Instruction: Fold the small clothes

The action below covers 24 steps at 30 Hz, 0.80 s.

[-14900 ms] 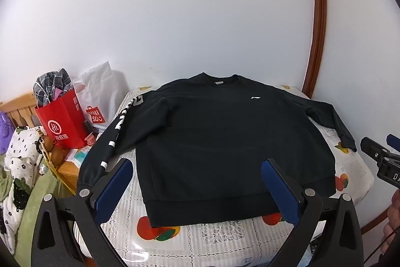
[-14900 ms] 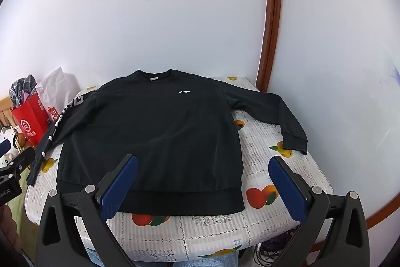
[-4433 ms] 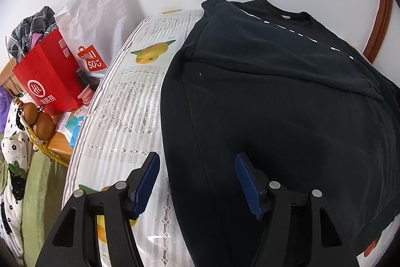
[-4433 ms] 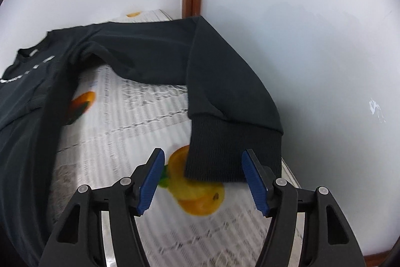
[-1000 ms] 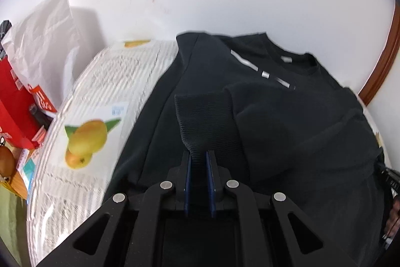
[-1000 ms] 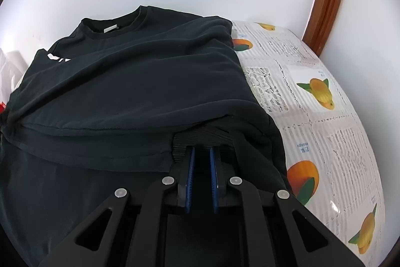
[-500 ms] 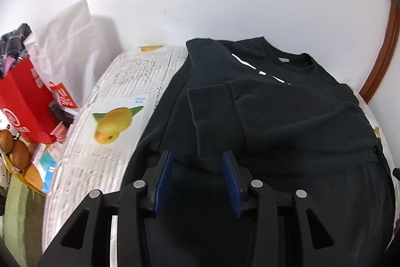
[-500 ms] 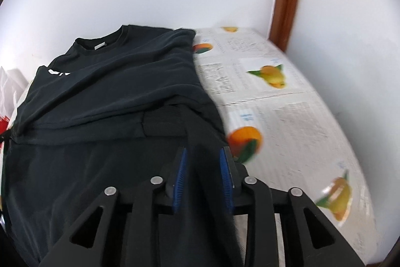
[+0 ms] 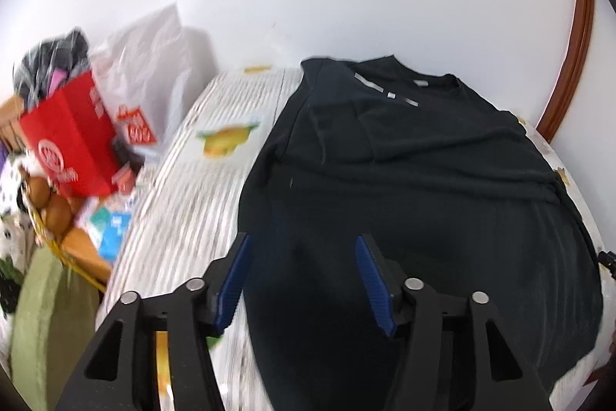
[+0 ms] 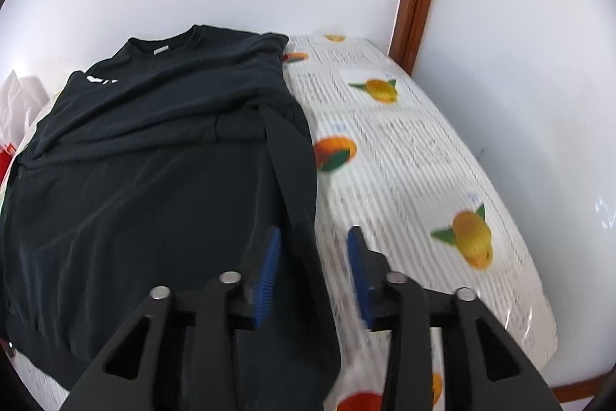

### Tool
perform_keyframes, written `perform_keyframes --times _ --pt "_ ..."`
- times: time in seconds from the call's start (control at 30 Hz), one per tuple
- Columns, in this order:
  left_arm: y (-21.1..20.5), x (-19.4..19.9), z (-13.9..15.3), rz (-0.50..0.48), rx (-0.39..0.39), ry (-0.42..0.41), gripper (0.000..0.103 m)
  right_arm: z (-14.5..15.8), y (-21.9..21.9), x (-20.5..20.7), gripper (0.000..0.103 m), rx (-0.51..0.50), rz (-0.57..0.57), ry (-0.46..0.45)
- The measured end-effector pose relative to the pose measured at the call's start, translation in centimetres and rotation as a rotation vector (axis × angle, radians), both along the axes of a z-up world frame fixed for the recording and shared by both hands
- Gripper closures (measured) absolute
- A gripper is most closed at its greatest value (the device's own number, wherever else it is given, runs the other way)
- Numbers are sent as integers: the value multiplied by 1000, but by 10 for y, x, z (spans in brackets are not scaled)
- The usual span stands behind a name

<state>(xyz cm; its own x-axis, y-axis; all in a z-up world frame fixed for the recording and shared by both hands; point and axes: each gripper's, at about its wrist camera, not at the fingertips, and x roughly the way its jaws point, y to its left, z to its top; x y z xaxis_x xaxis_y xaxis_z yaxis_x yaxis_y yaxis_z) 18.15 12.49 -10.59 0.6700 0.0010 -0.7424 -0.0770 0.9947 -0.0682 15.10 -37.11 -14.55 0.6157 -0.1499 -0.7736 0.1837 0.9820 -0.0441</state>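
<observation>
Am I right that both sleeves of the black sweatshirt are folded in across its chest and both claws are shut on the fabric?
Not quite. Both sleeves are folded across the black sweatshirt, but neither claw grips it. The left wrist view shows the left claw open above the fabric; the right wrist view shows the right claw open over the sweatshirt's right edge.

A fruit-printed cloth covers the worktop; a black sweatshirt lies flat across its left part, sleeves folded in.
</observation>
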Motion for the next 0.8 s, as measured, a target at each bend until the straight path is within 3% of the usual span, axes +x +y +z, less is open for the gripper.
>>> perform_keyframes --times 0.2,0.37,0.6,0.8 --pt "18 -31 -28 11 -27 80 44 -7 -5 -24 43 41 5 -17" --pt "22 -46 -45 -14 -67 118 44 -20 -4 -27 41 58 14 0" --pt "13 -54 -54 -52 -54 97 37 -41 1 -23 41 72 28 8" --pt "0 -50 -56 -54 -11 85 37 -51 13 -11 41 74 47 2"
